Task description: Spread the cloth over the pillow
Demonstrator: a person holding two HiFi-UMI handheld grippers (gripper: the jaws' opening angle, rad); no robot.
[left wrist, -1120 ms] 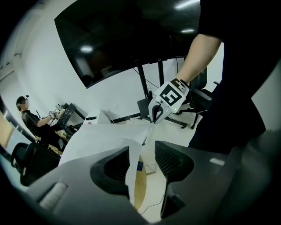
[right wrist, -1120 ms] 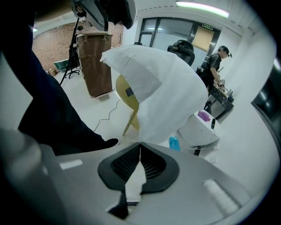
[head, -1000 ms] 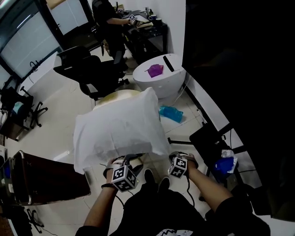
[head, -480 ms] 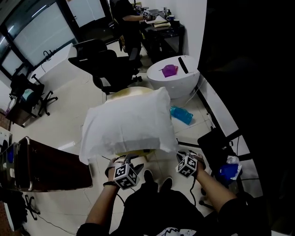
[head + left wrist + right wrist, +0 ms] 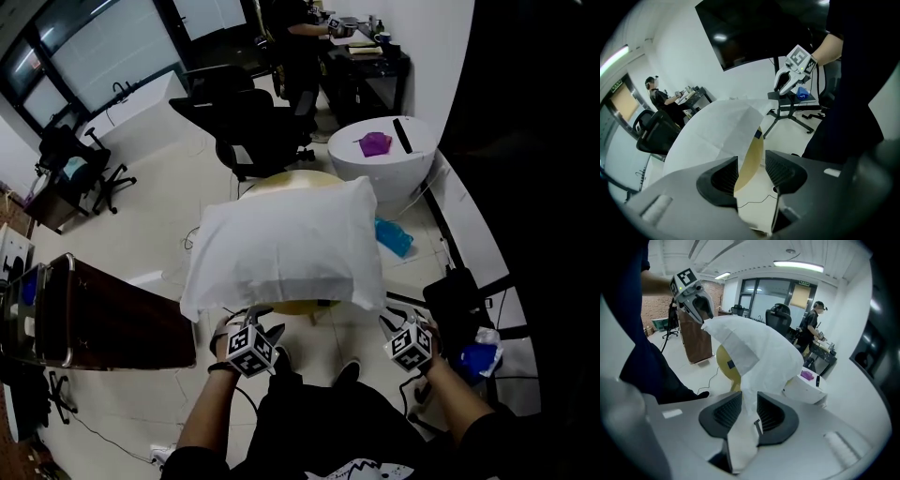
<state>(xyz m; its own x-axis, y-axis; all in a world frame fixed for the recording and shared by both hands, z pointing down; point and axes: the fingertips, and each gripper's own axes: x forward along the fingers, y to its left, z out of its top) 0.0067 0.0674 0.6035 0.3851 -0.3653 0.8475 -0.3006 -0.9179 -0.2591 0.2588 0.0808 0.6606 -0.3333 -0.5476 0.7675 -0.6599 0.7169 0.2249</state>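
Pale floor tiles (image 5: 159, 216) fill most of the head view, with black office chairs (image 5: 244, 122) and a person (image 5: 295, 28) at a desk beyond them; the whole right side is black and I can make out nothing there. Near the middle the white cloth (image 5: 281, 248) lies draped over the yellow pillow (image 5: 295, 178), hiding nearly all of it: only a curved strip shows past the far edge and a sliver under the near edge, and whatever the pillow stands on is covered.

My left gripper (image 5: 255, 323) sits at the cloth's near left corner. In its own view the left gripper (image 5: 751, 174) has its jaws apart with nothing pinched; the pillow (image 5: 751, 161) shows through the gap, and the cloth (image 5: 712, 136) drops behind one pad, so I cannot tell whether it touches.

My right gripper (image 5: 392, 326) is at the near right corner. In its view the right gripper (image 5: 749, 414) has just been opening its jaws, and a hanging tail of the cloth (image 5: 759, 352) lies between the pads, unclamped.

Beyond the pillow stand a round white table (image 5: 412, 173) bearing a purple thing (image 5: 375, 143) too small to name, and a blue bag (image 5: 394, 236) lies on the floor
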